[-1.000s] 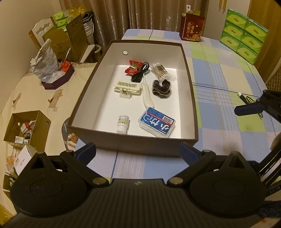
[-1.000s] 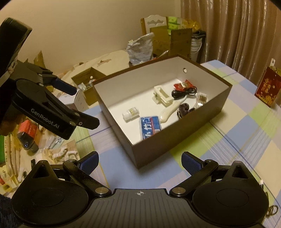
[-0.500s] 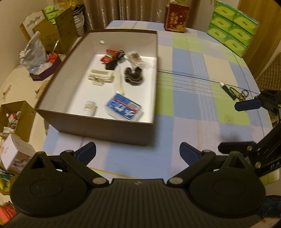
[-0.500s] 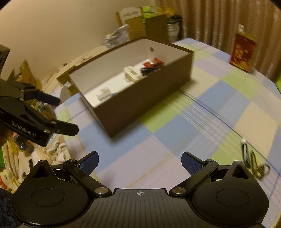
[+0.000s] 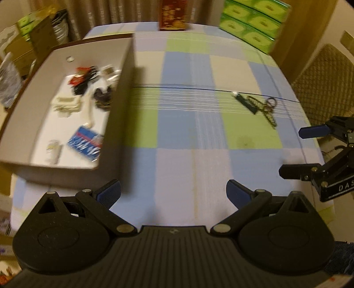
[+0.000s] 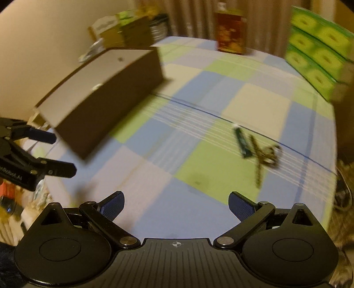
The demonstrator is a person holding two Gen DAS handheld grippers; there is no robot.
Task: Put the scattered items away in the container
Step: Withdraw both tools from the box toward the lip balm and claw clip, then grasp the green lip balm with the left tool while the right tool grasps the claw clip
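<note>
The brown box [image 5: 124,73] with a white inside stands at the table's left; several small items lie in it, among them a blue packet [image 5: 85,146] and a small white bottle [image 5: 52,151]. On the checked cloth to the right lie a dark green tube [image 5: 245,102] [image 6: 241,141] and gold scissors [image 5: 266,109] [image 6: 263,155], side by side. My left gripper [image 5: 173,195] is open and empty over the cloth near the front edge. My right gripper [image 6: 176,207] is open and empty too, short of the tube and scissors.
Stacked green tissue boxes [image 5: 254,22] stand at the back right and a red gift bag [image 5: 173,14] at the back middle. Cartons and bags [image 5: 24,44] crowd the floor to the left. A woven chair back [image 5: 325,82] stands past the right table edge.
Both views have swung right, away from the box and toward the tube and scissors, which now sit nearer the middle. Both grippers have stayed open.
</note>
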